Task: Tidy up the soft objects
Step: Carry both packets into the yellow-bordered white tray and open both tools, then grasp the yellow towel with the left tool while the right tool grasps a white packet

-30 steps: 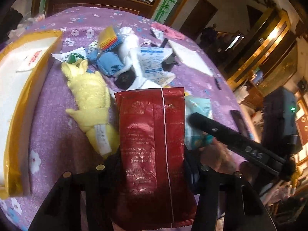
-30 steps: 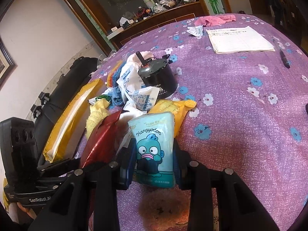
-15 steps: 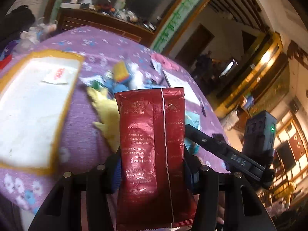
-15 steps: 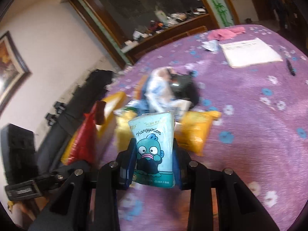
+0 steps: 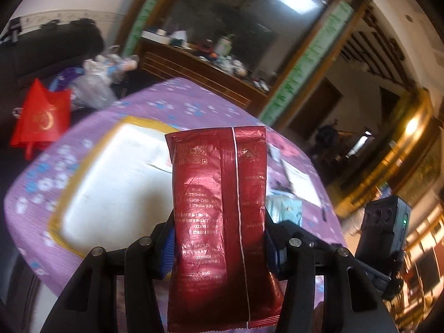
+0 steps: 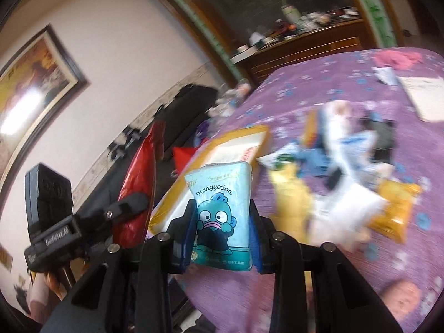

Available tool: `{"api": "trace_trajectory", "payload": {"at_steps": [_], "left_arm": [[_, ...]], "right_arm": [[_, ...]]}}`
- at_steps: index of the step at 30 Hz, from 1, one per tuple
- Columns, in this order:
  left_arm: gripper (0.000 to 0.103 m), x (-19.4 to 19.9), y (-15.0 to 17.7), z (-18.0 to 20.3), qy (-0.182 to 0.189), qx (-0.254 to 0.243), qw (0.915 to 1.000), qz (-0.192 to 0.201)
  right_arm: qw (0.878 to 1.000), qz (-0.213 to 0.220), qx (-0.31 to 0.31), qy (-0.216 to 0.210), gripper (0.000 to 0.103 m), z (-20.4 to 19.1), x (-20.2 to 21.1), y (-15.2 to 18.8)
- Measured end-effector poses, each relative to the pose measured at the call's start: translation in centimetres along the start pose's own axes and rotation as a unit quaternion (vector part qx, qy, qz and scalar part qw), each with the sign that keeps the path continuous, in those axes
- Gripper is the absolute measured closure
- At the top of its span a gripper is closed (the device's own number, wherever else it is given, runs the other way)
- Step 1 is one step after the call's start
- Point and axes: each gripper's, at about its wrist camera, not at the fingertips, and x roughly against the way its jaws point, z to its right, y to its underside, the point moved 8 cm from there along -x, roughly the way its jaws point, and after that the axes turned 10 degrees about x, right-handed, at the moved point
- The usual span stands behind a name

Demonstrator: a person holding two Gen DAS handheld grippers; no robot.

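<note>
Both tongs have lifted and swung toward the worktop's left edge since the earlier frames, each carrying its packet.

Left tongs point(image 5: 219, 238) are closed on a red foil packet point(image 5: 219, 222), held upright between the blue pads and raised clear of the purple floral worktop point(image 5: 172, 105); behind it lies the white tray with a yellow rim point(image 5: 111, 183) near the worktop's left edge. Right tongs point(image 6: 222, 230) are clamped on a light-blue tissue pack point(image 6: 222, 211) printed with a cartoon fish, likewise upright and off the surface, in front of that tray. A blurred heap of soft items point(image 6: 341, 172), including a yellow plush point(image 6: 291, 202) and an orange packet point(image 6: 394, 211), remains toward the worktop's middle.
</note>
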Motion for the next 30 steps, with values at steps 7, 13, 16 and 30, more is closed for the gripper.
{"api": "trace_trajectory", "payload": {"at_steps": [7,13,16,30], "left_arm": [[0.048,-1.8,-4.4,-5.3,-0.076,0.010,0.9970,0.012],[0.048,-5.6,-4.2,-8.4,-0.133,-0.015,0.9909,-0.012],[0.048,-7.4,-3.9,-9.7,-0.161,-0.019,0.9865,-0.021],[0.014,-6.4,-2.1,-10.8,-0.133,0.047,0.9899,-0.005]], "right_arm": [[0.999,-0.051,0.008,-0.014,0.070,-2.8,-7.1,-1.3],[0.994,-0.106,0.032,0.027,0.070,-3.0,-12.5,-0.3],[0.989,-0.126,0.057,0.047,0.070,-2.9,-14.2,0.8],[0.993,-0.073,0.089,0.028,0.032,-3.5,-11.0,1.1]]}}
